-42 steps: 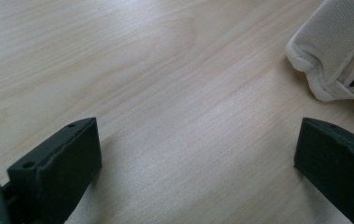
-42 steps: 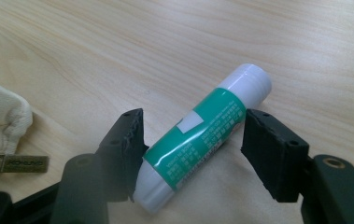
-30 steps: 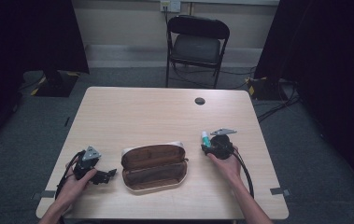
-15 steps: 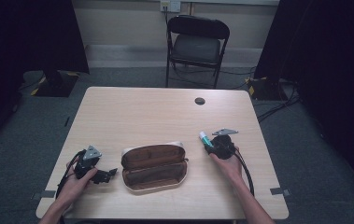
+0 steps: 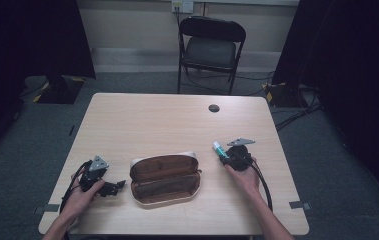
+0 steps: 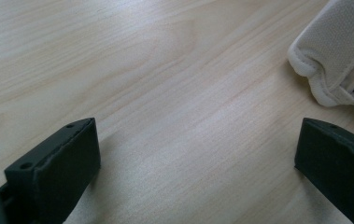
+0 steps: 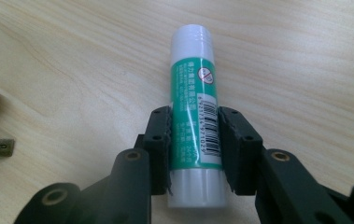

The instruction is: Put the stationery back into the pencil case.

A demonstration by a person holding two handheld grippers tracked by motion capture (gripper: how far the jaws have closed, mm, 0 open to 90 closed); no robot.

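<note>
Green-labelled and white-capped, the glue stick [image 7: 194, 116] lies on the pale wooden counter [image 5: 167, 125], and our right tongs [image 7: 194, 144] have just closed on its lower half, pads pressed to both sides. We keep our left tongs [image 6: 198, 163] spread wide over bare wood, just left of the open brown pencil case [image 5: 164, 178].

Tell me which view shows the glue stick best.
The right gripper view: the glue stick lies close up on the table, its green label and white cap clear, with the right gripper shut on its body. The high view shows it as a small green and white tip ahead of that gripper.
</note>
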